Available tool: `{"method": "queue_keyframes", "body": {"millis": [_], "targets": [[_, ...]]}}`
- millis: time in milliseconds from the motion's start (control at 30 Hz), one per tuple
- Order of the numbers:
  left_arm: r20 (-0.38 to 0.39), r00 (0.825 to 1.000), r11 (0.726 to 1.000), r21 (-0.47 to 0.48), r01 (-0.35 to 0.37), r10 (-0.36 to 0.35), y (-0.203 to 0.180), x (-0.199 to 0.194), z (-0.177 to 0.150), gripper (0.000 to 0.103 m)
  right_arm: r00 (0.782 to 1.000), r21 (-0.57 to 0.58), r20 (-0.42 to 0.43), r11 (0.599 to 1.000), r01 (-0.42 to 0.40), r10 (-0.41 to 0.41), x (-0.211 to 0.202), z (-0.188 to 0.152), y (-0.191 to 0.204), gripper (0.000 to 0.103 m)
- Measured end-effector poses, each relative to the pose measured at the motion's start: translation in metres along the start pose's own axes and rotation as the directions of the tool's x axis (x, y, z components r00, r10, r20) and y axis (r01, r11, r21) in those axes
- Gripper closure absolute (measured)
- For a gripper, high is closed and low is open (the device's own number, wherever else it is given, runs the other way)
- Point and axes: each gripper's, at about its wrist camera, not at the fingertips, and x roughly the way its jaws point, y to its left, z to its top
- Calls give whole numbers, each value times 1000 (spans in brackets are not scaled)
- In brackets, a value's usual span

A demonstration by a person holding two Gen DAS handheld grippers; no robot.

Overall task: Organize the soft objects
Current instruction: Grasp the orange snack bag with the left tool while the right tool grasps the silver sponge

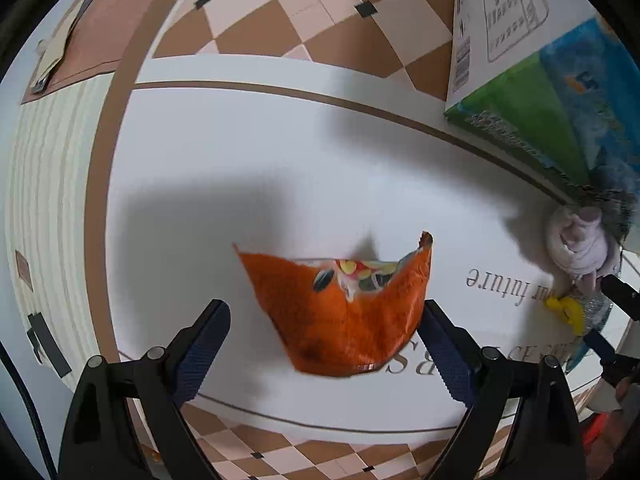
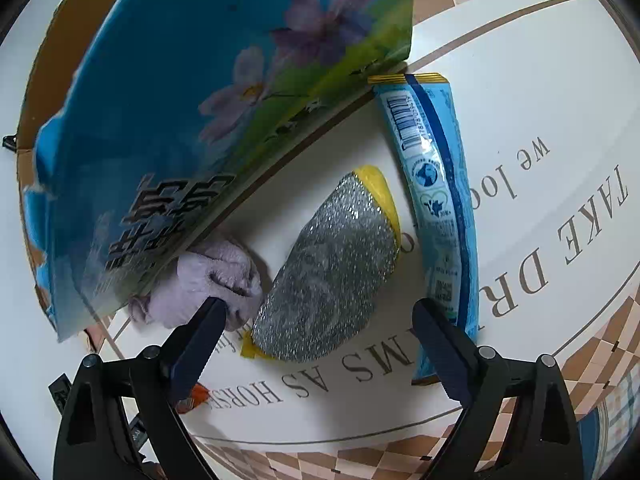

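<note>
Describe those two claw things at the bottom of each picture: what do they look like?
Both the left gripper and right gripper look alike: glossy black plastic arms with round silver rivets, ending in jaws faced with dark blue, finely textured pads with sawtooth inner edges.

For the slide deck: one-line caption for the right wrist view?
Open right gripper poised over a silver scouring pad, between a lilac cloth and a blue packet.

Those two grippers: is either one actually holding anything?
No. The left gripper is open around the orange packet; the right gripper is open over the silver scouring pad.
</note>
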Motion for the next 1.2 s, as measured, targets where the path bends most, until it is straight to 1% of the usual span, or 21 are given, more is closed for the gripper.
{"method": "queue_keyframes", "body": {"millis": [67, 133, 200, 267, 333, 367, 433, 467, 500, 600, 767, 833, 967, 1067, 1100, 1133, 1167, 1200], "targets": [[-12, 1000, 1000, 1, -4, 4, -2, 6, -1, 8, 1000, 9, -8, 1000, 4, -4, 4, 0, -1, 15], [-15, 1000, 1000, 3, 2, -2, -3, 10, -2, 8, 1000, 18, -17, 1000, 10, -9, 8, 2, -1, 19], [-17, 1000, 1000, 12, -6, 6, -7, 12, -5, 8, 1000, 17, -25, 1000, 14, -13, 10, 5, -1, 31], [-20, 1000, 1000, 27, -13, 14, -12, 14, -7, 20, 999, 9, -38, 1000, 26, -26, 14, 6, 0, 37], [-18, 1000, 999, 33, -4, 5, -14, 16, -5, 28, 998, -7, -48, 999, 36, -36, 18, 2, 1, 40], [-15, 1000, 999, 39, -2, 3, -15, 15, -6, 30, 998, -17, -49, 999, 42, -42, 19, -1, 3, 43], [-3, 1000, 999, 54, -8, 8, -24, 12, -9, 39, 997, -43, -51, 997, 58, -60, 19, -3, 4, 45], [1, 1000, 998, 62, -11, 11, -28, 11, -11, 41, 996, -62, -53, 996, 69, -72, 19, -5, 4, 46], [2, 1000, 997, 70, -18, 18, -32, 11, -14, 41, 995, -79, -54, 994, 77, -82, 19, -14, 3, 47], [4, 1000, 996, 82, -24, 24, -44, 10, -25, 43, 992, -126, -62, 987, 99, -108, 19, -22, 3, 48], [-3, 1000, 996, 95, 3, -3, -59, 3, -54, 43, 991, -201, -60, 974, 109, -123, 12, -38, 0, 51], [2, 1000, 994, 111, 21, -22, -68, -6, -67, 44, 991, -231, -55, 967, 107, -123, 8, -46, 4, 51], [37, 997, 987, 147, 66, -72, -87, -39, -84, 44, 994, -301, -46, 950, 81, -99, -12, -59, 11, 52], [81, 991, 978, 185, 94, -110, -102, -73, -93, 44, 997, -347, -35, 937, 49, -65, -36, -62, 14, 52], [95, 988, 975, 200, 102, -123, -107, -84, -95, 44, 998, -364, -31, 931, 37, -52, -52, -57, 9, 52], [111, 984, 970, 218, 112, -138, -116, -99, -96, 44, 999, -390, -22, 921, 27, -38, -63, -61, 13, 52], [126, 981, 965, 233, 118, -150, -121, -113, -90, 44, 1000, -403, -12, 915, 21, -29, -72, -62, 17, 52], [136, 978, 961, 246, 124, -161, -109, -127, -56, 44, 1000, -423, -5, 906, 12, -16, -83, -63, 19, 53]]}}
